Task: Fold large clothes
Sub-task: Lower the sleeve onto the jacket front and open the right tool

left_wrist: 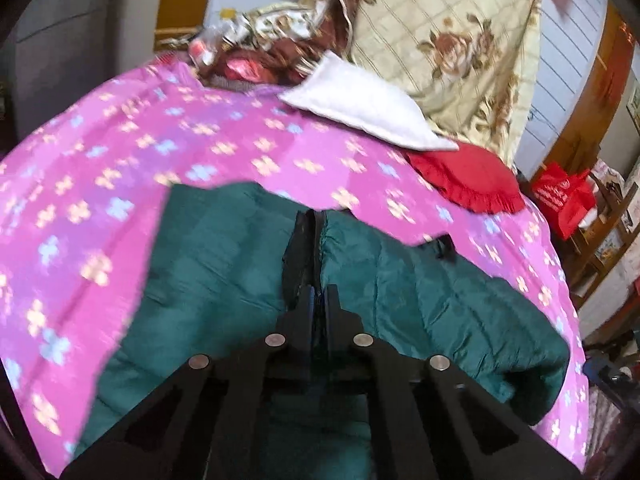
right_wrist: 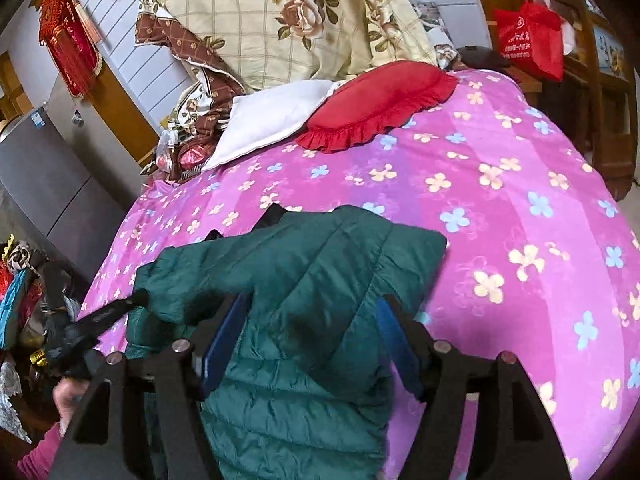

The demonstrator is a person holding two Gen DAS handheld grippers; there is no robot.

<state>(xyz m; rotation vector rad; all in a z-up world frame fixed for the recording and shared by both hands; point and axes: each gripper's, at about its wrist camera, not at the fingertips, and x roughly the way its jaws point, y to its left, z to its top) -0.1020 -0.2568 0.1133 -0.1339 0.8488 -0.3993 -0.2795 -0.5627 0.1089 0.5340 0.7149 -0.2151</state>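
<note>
A dark green quilted jacket (left_wrist: 224,264) lies on the pink flowered bed cover (left_wrist: 100,152). My left gripper (left_wrist: 319,292) is shut on the jacket's black-trimmed edge and holds it up. In the right wrist view the jacket (right_wrist: 304,280) lies partly folded on the cover (right_wrist: 500,200). My right gripper (right_wrist: 312,312) is open just above the jacket, one blue-padded finger on each side of it. The left gripper (right_wrist: 136,299) shows at the left, pinching the jacket's left edge.
A white pillow (right_wrist: 272,120), a red frilled cushion (right_wrist: 380,100) and a piled flowered quilt (right_wrist: 300,12) lie at the head of the bed. A red bag (right_wrist: 528,36) hangs on wooden furniture at the right. A grey fridge (right_wrist: 44,172) stands left.
</note>
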